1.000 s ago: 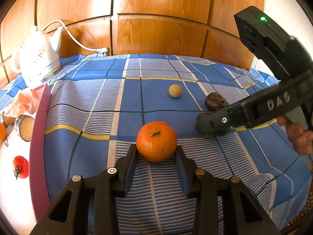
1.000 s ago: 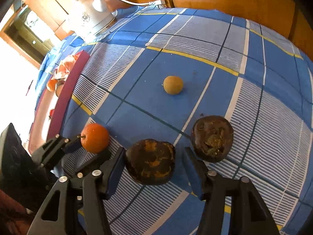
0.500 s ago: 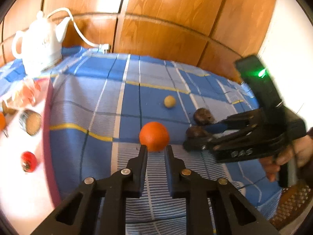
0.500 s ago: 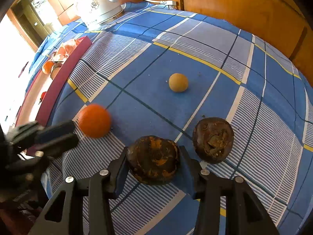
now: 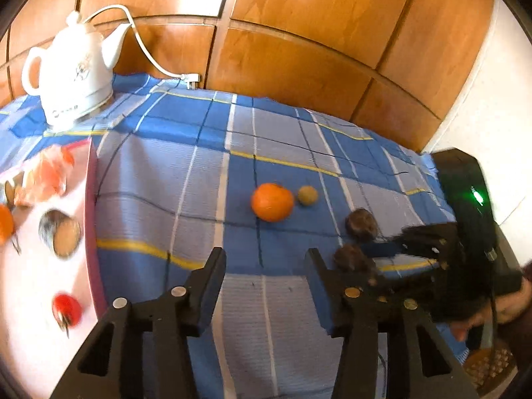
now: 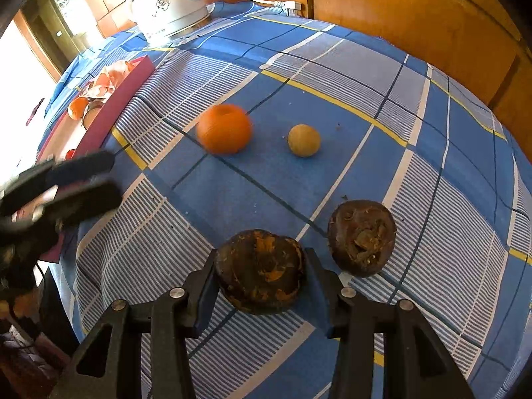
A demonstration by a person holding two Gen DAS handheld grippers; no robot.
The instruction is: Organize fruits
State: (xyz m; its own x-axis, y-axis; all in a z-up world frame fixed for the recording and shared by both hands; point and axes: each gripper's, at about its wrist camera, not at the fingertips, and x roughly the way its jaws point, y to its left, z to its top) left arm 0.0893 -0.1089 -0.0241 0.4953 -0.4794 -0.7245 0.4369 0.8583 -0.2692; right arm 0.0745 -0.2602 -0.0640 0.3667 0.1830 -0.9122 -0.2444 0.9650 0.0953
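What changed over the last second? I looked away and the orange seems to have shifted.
The left gripper lost the orange, which rolled away toward the small tan fruit; its jaws are opening, empty. The right gripper closed on the dark fruit. The other dark fruit stayed.

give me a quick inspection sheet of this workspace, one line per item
surface: blue checked tablecloth covers the table.
job's things: round orange mandarin, small tan round fruit and two dark brown wrinkled fruits, one between the right fingers, the other beside it.
clutter: white tray with a maroon rim holding a red tomato, a cut fruit, orange pieces.
grippers: left gripper opening, nothing between its jaws; right gripper closed on a dark fruit.
cables: white cord runs from the white ceramic kettle.
surroundings: wooden wall panels.
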